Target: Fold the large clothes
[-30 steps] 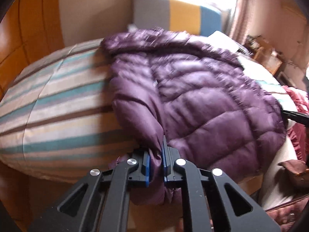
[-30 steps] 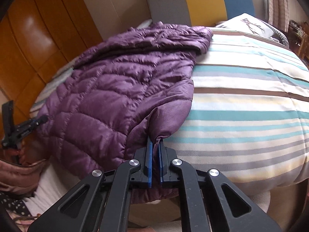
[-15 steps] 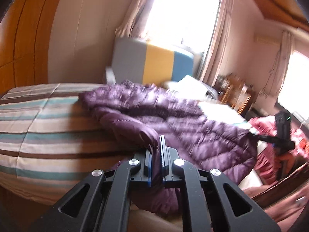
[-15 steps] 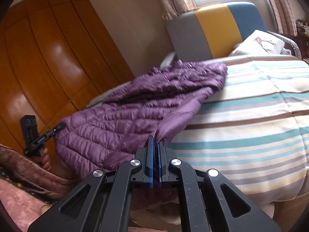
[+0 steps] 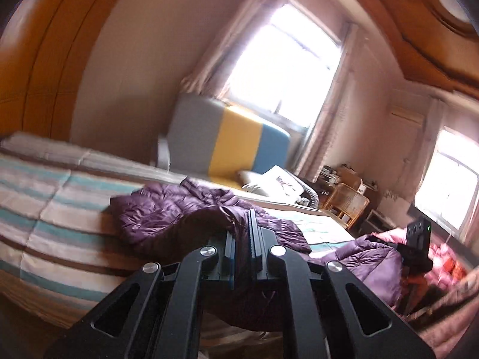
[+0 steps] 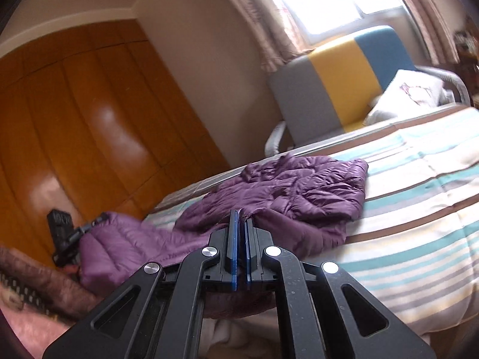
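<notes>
While both jaws are clamped on the bottom edge of the purple jacket point(image 6: 302, 197), the rest of it lies ahead of them on the striped bed point(image 6: 419, 209). Carry both corners forward together, level and pulled apart, so the fold lands flat without bunching.

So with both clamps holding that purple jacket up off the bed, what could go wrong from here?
The left gripper and right gripper each pinch only a thin edge of the jacket, so the slippery fabric might slide out. The far half still lies bunched on the striped bed, so the fold could land crooked.
</notes>
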Demonstrator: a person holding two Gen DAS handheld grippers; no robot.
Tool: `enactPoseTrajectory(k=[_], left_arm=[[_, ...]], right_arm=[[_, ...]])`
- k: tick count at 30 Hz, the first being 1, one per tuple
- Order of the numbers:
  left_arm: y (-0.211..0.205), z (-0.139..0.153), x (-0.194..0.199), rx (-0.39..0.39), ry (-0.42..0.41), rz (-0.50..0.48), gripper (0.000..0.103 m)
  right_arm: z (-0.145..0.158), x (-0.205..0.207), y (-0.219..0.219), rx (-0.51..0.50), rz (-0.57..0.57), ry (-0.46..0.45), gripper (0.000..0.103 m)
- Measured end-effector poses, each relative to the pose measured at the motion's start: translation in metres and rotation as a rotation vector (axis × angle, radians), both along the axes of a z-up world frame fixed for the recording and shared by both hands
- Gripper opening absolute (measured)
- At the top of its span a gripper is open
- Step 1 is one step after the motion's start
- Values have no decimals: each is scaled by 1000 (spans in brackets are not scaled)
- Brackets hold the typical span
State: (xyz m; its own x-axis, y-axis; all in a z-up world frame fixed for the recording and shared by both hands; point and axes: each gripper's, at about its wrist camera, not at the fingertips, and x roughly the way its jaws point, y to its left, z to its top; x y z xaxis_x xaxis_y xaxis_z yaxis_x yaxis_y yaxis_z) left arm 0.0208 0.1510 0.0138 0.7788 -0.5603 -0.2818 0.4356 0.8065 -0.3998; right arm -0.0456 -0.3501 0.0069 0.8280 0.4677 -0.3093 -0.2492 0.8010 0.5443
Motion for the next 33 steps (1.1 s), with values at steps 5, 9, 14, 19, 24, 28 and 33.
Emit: enactPoseTrajectory(k=[5,9,14,19,24,28,33], left_arm=[[1,-10,33,45,67,57,6],[-3,-16,48,87,84,74,7],[-9,-22,69,108,109,105,7],[-17,-30,102,130,145,143,7],[-26,-43,141,171,208,175,7],[-33,-62,171,194,275,199,7],[-41,-86,203,215,354,221,11]], right_arm=[[-3,43,1,-4,-39,28,4],[-5,63,1,-28,-58,62,4],[-17,93,-5,-9,-134,152,4],[-27,123,-9,-14,-176,188,4],[-38,157,-14,-28,-186,249,4],[-55,185,-19,-29,-209,321,4],[-85,212,-29,27,-236,404,4]])
